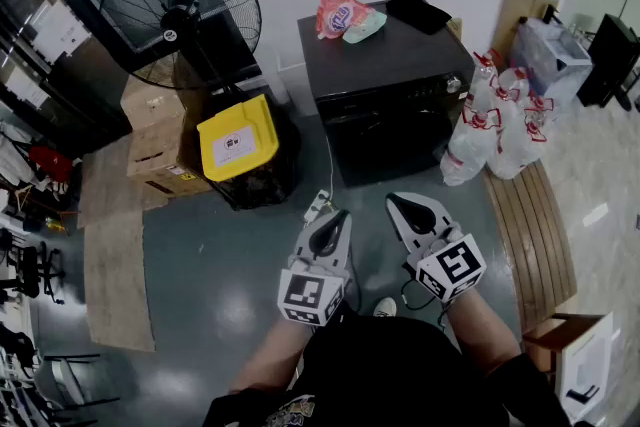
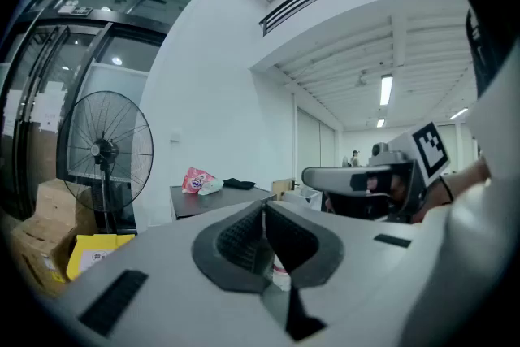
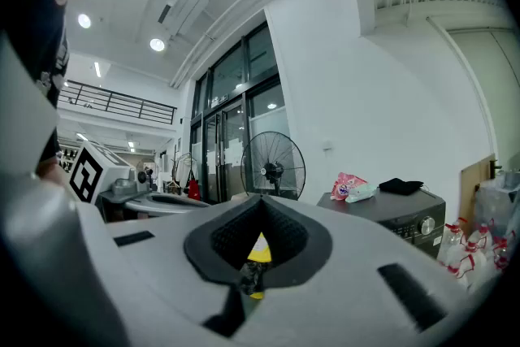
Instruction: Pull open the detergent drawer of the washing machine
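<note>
Approach step, nothing touched yet. The washer (image 1: 385,105) stands well ahead, its drawer too small to pick out on the front panel. Left gripper (image 1: 334,218) and right gripper (image 1: 401,205) are both clenched, empty, well short of the washer. Next: step up, open one gripper, and grab the drawer front.

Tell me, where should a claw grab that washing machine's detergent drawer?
Likely its front lip, in the control strip atop the washing machine's front, left of the knob. Come level from the front, which faces the person. The lip itself is too small to see.
</note>
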`<state>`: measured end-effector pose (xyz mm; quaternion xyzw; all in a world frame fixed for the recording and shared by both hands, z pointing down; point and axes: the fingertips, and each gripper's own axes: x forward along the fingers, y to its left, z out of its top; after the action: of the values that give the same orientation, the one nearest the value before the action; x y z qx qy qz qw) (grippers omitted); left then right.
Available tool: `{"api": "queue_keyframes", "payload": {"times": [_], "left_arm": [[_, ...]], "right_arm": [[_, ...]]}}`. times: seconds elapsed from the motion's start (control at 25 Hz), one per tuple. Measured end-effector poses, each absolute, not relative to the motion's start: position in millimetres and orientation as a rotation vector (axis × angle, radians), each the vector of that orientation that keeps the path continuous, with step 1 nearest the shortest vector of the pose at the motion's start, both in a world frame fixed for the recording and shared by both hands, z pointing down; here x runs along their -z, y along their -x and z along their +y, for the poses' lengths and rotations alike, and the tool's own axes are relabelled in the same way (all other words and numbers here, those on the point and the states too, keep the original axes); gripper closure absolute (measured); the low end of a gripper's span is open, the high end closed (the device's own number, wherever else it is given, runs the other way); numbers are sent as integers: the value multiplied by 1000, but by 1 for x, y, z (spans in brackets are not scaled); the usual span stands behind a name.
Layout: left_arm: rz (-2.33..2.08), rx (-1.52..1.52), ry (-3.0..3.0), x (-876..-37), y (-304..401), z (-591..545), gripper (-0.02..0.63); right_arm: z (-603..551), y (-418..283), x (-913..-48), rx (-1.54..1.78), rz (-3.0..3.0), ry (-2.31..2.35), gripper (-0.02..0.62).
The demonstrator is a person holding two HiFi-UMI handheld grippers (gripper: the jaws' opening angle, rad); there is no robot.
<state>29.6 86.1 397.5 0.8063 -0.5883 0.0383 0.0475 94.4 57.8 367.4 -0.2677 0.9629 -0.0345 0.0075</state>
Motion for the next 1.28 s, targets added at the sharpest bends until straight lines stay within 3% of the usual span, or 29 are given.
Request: {"api": "queue_keyframes", "payload": {"times": [0.44,0.48,0.52,0.56,0.6,1.28], "left_arm": [[-1796,-84,-2472,-394,-27,81,588],[-1789,-80,-2475,-394,-26,79,566],[-1777,-75,-2479,-394,-26,77,486],[-1765,-72,-2484,-394,-25,76,409],[-1757,-69,-2488,-394,-24,74,388],[-1672,-72,-2514,-405,36,29,373]], "right_arm": [[49,-95,-368,125,2973,878,588],[47,-95,-367,134,2963,882,586],[45,-94,-367,150,2952,882,575],[42,-93,-367,170,2942,881,482],[40,-91,-368,193,2934,879,415],[-18,-38,-390,373,2895,982,380]]}}
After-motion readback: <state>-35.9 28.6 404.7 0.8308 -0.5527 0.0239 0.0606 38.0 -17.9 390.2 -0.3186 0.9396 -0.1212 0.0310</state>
